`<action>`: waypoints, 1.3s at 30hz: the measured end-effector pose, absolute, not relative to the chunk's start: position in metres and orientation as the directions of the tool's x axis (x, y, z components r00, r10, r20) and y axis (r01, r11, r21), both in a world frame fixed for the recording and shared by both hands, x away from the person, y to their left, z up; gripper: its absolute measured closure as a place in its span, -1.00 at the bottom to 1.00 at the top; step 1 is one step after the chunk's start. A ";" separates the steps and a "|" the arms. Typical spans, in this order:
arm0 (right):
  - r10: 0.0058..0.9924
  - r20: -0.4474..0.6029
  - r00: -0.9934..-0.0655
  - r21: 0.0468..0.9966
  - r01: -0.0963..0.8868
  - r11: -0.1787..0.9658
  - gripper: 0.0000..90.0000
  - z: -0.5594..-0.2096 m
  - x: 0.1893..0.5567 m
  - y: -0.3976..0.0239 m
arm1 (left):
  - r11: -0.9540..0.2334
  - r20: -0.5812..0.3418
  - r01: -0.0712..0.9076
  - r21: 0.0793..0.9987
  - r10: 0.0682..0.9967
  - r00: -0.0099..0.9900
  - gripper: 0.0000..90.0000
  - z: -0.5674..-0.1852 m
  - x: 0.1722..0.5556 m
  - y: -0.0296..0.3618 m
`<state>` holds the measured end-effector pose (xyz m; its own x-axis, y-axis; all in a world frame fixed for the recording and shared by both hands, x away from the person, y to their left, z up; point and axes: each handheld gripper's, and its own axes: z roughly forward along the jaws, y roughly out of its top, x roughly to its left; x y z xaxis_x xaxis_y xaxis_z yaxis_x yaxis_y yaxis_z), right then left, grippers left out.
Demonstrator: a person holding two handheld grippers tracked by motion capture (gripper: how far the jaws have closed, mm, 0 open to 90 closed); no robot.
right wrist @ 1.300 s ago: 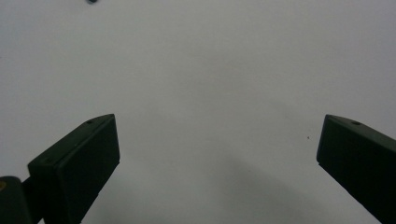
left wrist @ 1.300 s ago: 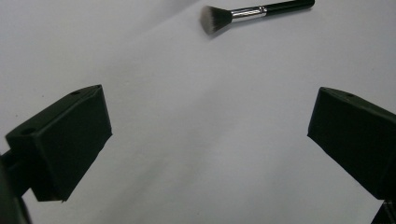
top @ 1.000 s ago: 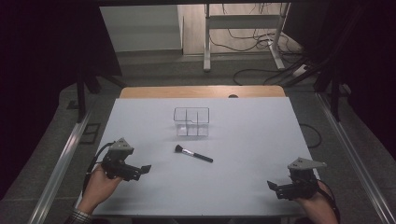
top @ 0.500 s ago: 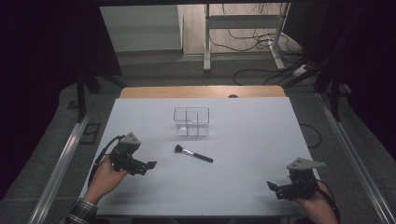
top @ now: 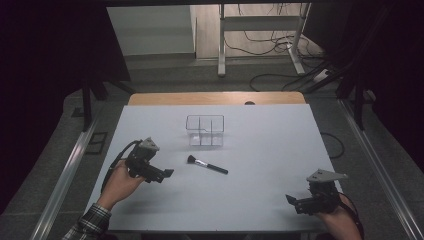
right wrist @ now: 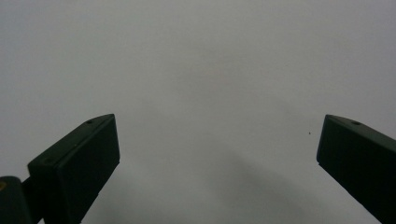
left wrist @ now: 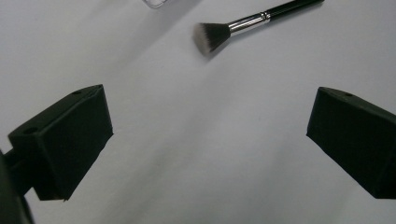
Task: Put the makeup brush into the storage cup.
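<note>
Lying flat on the white counter [top: 260,150], the makeup brush [top: 207,164] is seen just off centre, bristle head toward 10 o'clock, black handle toward 4 o'clock. A clear divided organizer [top: 205,130] is set just beyond it at 12 o'clock, near but apart from the brush. The left gripper [top: 167,173] is held by the left hand [top: 119,182] at approx. 9 o'clock of the brush, near it w/o contact; jaws are spread wide, nothing between them. In the left gripper view the brush [left wrist: 252,24] is framed ahead of the jaws at 12–1 o'clock, grey-tipped bristles pointing back toward the gripper, a silver ferrule seen between head and handle; a corner of the organizer [left wrist: 156,3] is cut off at the top edge. The right gripper [top: 290,200] is held low at the counter's 5 o'clock corner, well apart from the brush, jaws likewise released and empty, w/ bare counter [right wrist: 201,70] ahead in the right gripper view.
</note>
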<state>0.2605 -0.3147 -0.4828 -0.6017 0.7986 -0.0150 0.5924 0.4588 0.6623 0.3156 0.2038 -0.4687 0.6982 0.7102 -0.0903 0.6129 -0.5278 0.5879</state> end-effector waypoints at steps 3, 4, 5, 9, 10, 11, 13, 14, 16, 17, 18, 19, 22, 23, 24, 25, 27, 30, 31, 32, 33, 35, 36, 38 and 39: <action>0.798 -0.014 -0.602 0.662 0.593 0.459 -1.00 -0.483 0.260 -0.315 | -0.537 -0.088 0.609 0.583 0.704 0.705 -0.99 -0.469 0.318 0.200; 0.798 -0.013 -0.602 0.661 0.593 0.459 -1.00 -0.483 0.260 -0.315 | -0.542 -0.087 0.608 0.581 0.701 0.708 -0.99 -0.469 0.319 0.198; 0.797 -0.012 -0.603 0.660 0.594 0.460 -1.00 -0.483 0.260 -0.314 | -0.544 -0.085 0.606 0.580 0.700 0.709 -0.99 -0.469 0.320 0.197; 0.797 -0.011 -0.603 0.659 0.595 0.460 -1.00 -0.483 0.260 -0.314 | -0.550 -0.085 0.604 0.576 0.695 0.714 -0.99 -0.470 0.323 0.193; 0.797 -0.011 -0.604 0.659 0.596 0.460 -1.00 -0.483 0.260 -0.314 | -0.554 -0.084 0.601 0.576 0.691 0.718 -0.99 -0.470 0.324 0.192; 0.797 -0.010 -0.604 0.658 0.596 0.460 -1.00 -0.483 0.260 -0.314 | -0.554 -0.085 0.602 0.576 0.692 0.717 -0.99 -0.470 0.325 0.191; 0.796 -0.012 -0.605 0.657 0.595 0.463 -1.00 -0.484 0.261 -0.314 | -0.556 -0.083 0.600 0.575 0.689 0.720 -0.99 -0.470 0.326 0.189; 0.795 -0.012 -0.606 0.656 0.596 0.464 -1.00 -0.484 0.260 -0.314 | -0.561 -0.083 0.595 0.576 0.684 0.724 -0.99 -0.470 0.327 0.188; 0.794 -0.013 -0.608 0.655 0.595 0.466 -1.00 -0.484 0.260 -0.314 | -0.564 -0.083 0.594 0.573 0.682 0.727 -0.99 -0.470 0.329 0.186; 0.794 -0.013 -0.608 0.655 0.595 0.466 -1.00 -0.484 0.261 -0.314 | -0.566 -0.083 0.593 0.573 0.680 0.729 -0.99 -0.470 0.329 0.185; 0.794 -0.013 -0.608 0.655 0.595 0.466 -1.00 -0.484 0.261 -0.314 | -0.566 -0.082 0.592 0.574 0.680 0.729 -0.99 -0.470 0.330 0.183; 0.794 -0.013 -0.608 0.654 0.596 0.466 -1.00 -0.484 0.261 -0.314 | -0.572 -0.079 0.589 0.571 0.676 0.733 -0.99 -0.470 0.331 0.182; 0.793 -0.013 -0.609 0.653 0.596 0.468 -1.00 -0.484 0.261 -0.314 | -0.575 -0.080 0.584 0.573 0.670 0.738 -0.99 -0.469 0.334 0.178; 0.793 -0.014 -0.610 0.653 0.595 0.469 -1.00 -0.484 0.261 -0.314 | -0.580 -0.077 0.581 0.571 0.667 0.741 -0.99 -0.469 0.335 0.176; 0.792 -0.015 -0.610 0.651 0.595 0.471 -1.00 -0.484 0.260 -0.314 | -0.581 -0.078 0.581 0.570 0.666 0.742 -0.99 -0.469 0.335 0.175; 0.792 -0.015 -0.611 0.651 0.595 0.472 -1.00 -0.484 0.260 -0.314 | -0.586 -0.075 0.577 0.568 0.662 0.746 -0.99 -0.469 0.336 0.172; 0.792 -0.014 -0.611 0.650 0.596 0.471 -1.00 -0.484 0.260 -0.314 | -0.592 -0.072 0.573 0.567 0.657 0.750 -0.99 -0.469 0.338 0.169; 0.792 -0.013 -0.610 0.650 0.596 0.470 -1.00 -0.484 0.260 -0.314 | -0.597 -0.072 0.569 0.565 0.651 0.755 -0.99 -0.469 0.341 0.165; 0.792 -0.013 -0.610 0.650 0.597 0.471 -1.00 -0.484 0.260 -0.314 | -0.599 -0.073 0.568 0.564 0.649 0.757 -0.99 -0.470 0.342 0.163; 0.792 -0.013 -0.610 0.650 0.597 0.471 -1.00 -0.484 0.260 -0.314 | -0.599 -0.074 0.568 0.564 0.649 0.758 -0.99 -0.470 0.342 0.161; 0.792 -0.014 -0.610 0.650 0.597 0.471 -1.00 -0.484 0.260 -0.314 | -0.603 -0.073 0.566 0.562 0.646 0.760 -0.99 -0.470 0.343 0.159; 0.792 -0.013 -0.611 0.650 0.596 0.471 -1.00 -0.484 0.260 -0.314 | -0.609 -0.071 0.563 0.559 0.641 0.764 -0.99 -0.471 0.344 0.157; 0.792 -0.013 -0.611 0.650 0.596 0.471 -1.00 -0.484 0.260 -0.314 | -0.610 -0.072 0.562 0.559 0.639 0.766 -0.99 -0.471 0.345 0.155; 0.792 -0.012 -0.611 0.650 0.597 0.470 -1.00 -0.484 0.260 -0.314 | -0.614 -0.073 0.559 0.557 0.634 0.770 -0.99 -0.472 0.347 0.153; 0.792 -0.012 -0.611 0.650 0.597 0.471 -1.00 -0.484 0.260 -0.314 | -0.614 -0.074 0.559 0.558 0.634 0.770 -0.99 -0.472 0.348 0.152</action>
